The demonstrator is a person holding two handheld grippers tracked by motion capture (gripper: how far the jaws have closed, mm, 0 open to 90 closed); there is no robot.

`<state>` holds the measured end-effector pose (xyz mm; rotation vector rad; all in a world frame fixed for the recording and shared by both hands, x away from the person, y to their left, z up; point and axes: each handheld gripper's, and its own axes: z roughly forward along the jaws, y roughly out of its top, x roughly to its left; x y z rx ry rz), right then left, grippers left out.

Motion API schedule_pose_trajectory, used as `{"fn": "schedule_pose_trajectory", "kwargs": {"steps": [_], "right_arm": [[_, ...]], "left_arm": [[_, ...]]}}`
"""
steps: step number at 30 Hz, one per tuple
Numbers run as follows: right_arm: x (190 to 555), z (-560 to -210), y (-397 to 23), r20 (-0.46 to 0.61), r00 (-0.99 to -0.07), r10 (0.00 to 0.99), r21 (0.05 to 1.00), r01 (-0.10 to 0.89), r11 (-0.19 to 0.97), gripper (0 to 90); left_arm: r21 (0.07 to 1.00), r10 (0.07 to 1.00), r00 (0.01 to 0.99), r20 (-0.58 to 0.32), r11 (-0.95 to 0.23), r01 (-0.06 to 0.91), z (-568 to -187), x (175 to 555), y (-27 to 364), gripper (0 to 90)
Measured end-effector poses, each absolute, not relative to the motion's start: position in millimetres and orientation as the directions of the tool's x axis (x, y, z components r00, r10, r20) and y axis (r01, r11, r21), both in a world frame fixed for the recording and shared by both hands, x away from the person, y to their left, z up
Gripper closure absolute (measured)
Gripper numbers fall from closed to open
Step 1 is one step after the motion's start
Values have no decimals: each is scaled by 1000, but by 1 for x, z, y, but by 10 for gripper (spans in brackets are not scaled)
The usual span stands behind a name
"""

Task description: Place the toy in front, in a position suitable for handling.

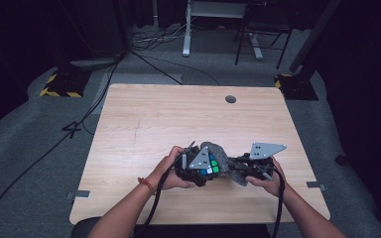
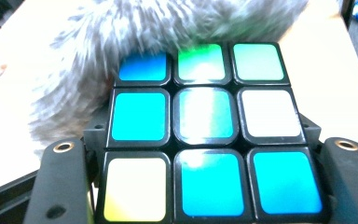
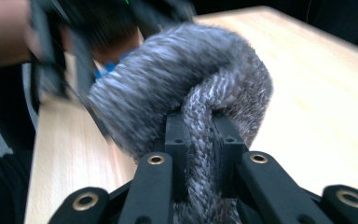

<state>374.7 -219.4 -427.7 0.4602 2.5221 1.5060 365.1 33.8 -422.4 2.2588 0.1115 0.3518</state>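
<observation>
Item 1: puzzle cube (image 2: 205,135), black-framed, three by three coloured tiles per face; the facing side shows blue, green, white and yellow tiles.
Position of cube: clamped between the two black jaws of the left claw (image 1: 198,168), held over the near middle of the table (image 1: 144,119).
Item 2: grey fuzzy knitted pouch (image 3: 186,84), soft and thick-walled.
Position of pouch: just behind and over the cube's far edge in the left gripper view, touching it; between the two claws in the high view.
Contents of pouch: cannot tell; its inside is hidden, and the cube's visible face lies outside it.
Left claw: closed on the cube, one jaw at each side of it.
Right claw (image 3: 198,140): pinched narrow on a fold of the pouch's knitted fabric, which runs down between its pads.
Left hand (image 1: 171,166): wrapped around the left claw's body.
Right hand (image 1: 270,181): holds the right claw, near the table's front edge.
Table surface: light wood, with a round grommet (image 1: 230,99) at the far side.
</observation>
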Motion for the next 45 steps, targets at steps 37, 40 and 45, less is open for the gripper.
{"fn": "schedule_pose_trajectory", "kwargs": {"steps": [37, 40, 45], "right_arm": [[377, -430, -222, 26, -938, 346, 876, 188, 443, 802], [382, -434, -223, 31, -935, 354, 864, 203, 461, 801], [385, -443, -219, 95, -946, 310, 861, 234, 451, 799]], "left_arm": [[790, 220, 954, 202, -613, -26, -416, 368, 41, 335], [810, 215, 957, 195, -585, -34, -412, 367, 44, 335], [814, 189, 962, 199, -578, -55, -413, 365, 41, 335]]}}
